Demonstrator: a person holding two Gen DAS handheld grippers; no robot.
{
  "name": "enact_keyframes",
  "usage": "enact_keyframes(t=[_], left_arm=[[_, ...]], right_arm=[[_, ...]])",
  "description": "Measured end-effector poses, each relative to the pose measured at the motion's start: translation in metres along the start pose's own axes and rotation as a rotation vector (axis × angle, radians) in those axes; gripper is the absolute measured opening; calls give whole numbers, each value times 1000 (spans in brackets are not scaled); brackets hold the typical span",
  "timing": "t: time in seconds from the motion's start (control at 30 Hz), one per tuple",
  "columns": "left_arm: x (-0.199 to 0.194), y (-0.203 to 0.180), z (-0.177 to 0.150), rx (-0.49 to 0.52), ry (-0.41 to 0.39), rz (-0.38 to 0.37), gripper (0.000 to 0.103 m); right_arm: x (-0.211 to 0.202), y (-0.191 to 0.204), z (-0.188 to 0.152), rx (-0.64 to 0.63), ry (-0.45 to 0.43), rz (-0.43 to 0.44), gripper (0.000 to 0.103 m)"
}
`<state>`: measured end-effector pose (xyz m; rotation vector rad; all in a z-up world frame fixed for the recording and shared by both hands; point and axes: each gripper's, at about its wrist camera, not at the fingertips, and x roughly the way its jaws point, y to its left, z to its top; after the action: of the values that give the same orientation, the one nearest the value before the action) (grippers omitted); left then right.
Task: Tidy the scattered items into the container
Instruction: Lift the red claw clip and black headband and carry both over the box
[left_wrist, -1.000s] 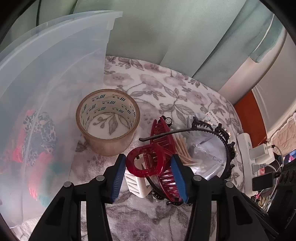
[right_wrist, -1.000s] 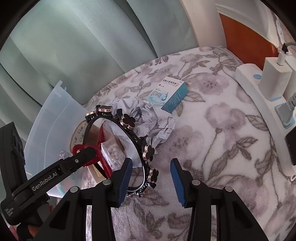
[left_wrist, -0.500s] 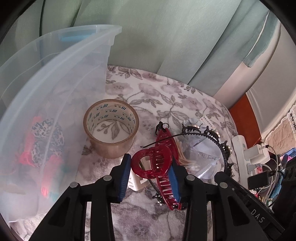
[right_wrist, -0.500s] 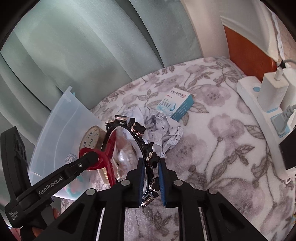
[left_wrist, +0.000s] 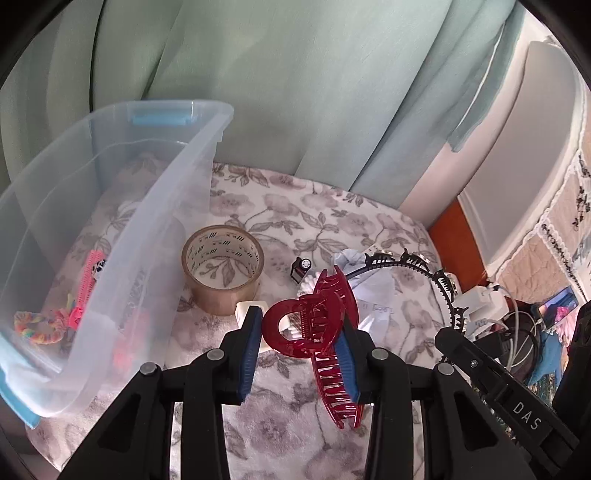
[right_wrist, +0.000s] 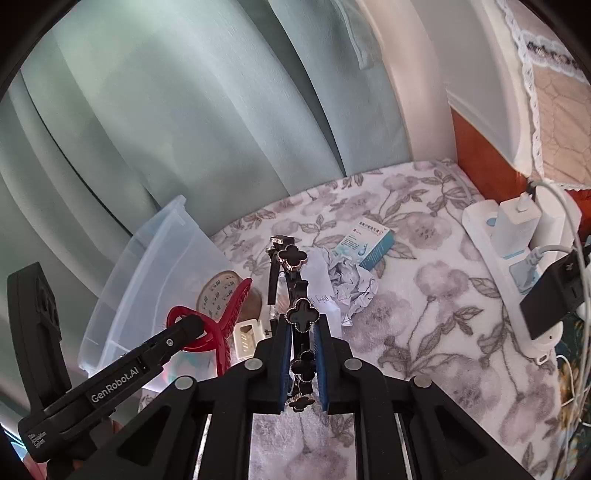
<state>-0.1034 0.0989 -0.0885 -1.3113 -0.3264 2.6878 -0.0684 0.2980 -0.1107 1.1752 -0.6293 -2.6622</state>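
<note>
My left gripper is shut on a red hair claw clip and holds it above the floral blanket. My right gripper is shut on a black headband with clover ornaments, also lifted off the blanket; the headband arcs at the right of the left wrist view. The clear plastic container stands to the left, with hair ties and a pink comb inside. A roll of brown tape sits beside the container's wall. In the right wrist view the left gripper and its clip appear at lower left.
Crumpled paper, a blue-and-white medicine box, a small white block and a tiny black toy car lie on the blanket. A white power strip with plugs and cables runs along the right edge. Green curtains hang behind.
The right gripper shut on the headband and both grippers rose, lifting the clip and the headband off the blanket. The container's inside has come into view.
</note>
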Motion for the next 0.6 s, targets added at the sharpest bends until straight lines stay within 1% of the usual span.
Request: enact_keyframes(t=[0.13, 0.33, 0.6], left_arm=[[-18, -2, 0, 17, -27, -12, 40], [-43, -3, -1, 40, -62, -29, 40], [-76, 2, -3, 46, -111, -51, 40]], right_arm=[[-19, 6, 0, 6, -15, 1, 13], [-47, 19, 4, -12, -63, 3, 13], [-79, 42, 4, -50, -124, 14, 13]])
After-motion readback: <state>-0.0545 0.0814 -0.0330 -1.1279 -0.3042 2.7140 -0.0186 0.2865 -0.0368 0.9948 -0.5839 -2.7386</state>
